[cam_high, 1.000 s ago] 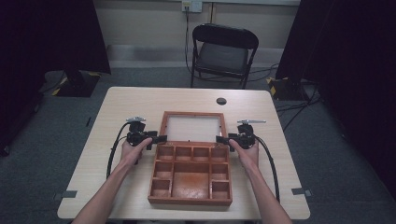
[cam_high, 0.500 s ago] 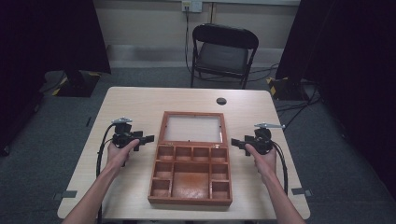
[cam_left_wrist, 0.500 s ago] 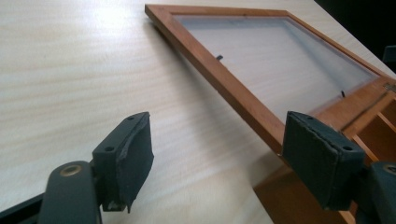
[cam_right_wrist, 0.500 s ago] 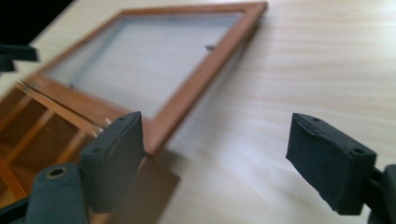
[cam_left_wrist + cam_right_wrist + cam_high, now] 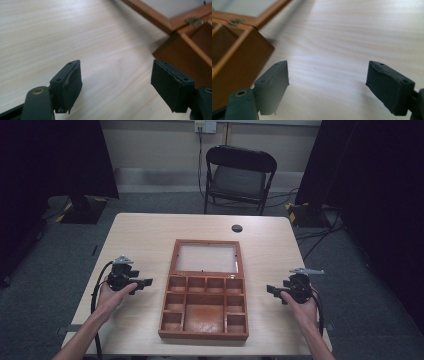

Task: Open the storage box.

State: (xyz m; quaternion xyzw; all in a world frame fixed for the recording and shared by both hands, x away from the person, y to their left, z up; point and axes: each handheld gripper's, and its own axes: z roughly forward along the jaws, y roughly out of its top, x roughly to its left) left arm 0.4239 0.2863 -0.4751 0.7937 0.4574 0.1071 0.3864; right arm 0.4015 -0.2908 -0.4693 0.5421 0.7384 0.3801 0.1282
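a wooden compartment box (image 5: 205, 302) sits open near the middle of a pale wooden table (image 5: 150, 235), its glass-paned lid (image 5: 205, 258) folded back flat on the tabletop behind it. the compartments look empty. a second ago both grippers were touching the box's sides close to the hinge line; now each has drawn outward and stands apart from it. the left gripper (image 5: 146, 283), held in the person's left hand, is near the box's left side with bare table between them. the right gripper (image 5: 271, 290) is well apart from the box's right side, near the table's right edge. the left jaws have just been opening; both pairs now stand wide with nothing between them, and each gripper view shows bare table between its black pads (image 5: 72, 85), with a corner of the box off to one side. judging by this, the lid has been laid open and let go, so the opening step looks finished. a small dark round object (image 5: 237, 228) lies on the table beyond the lid
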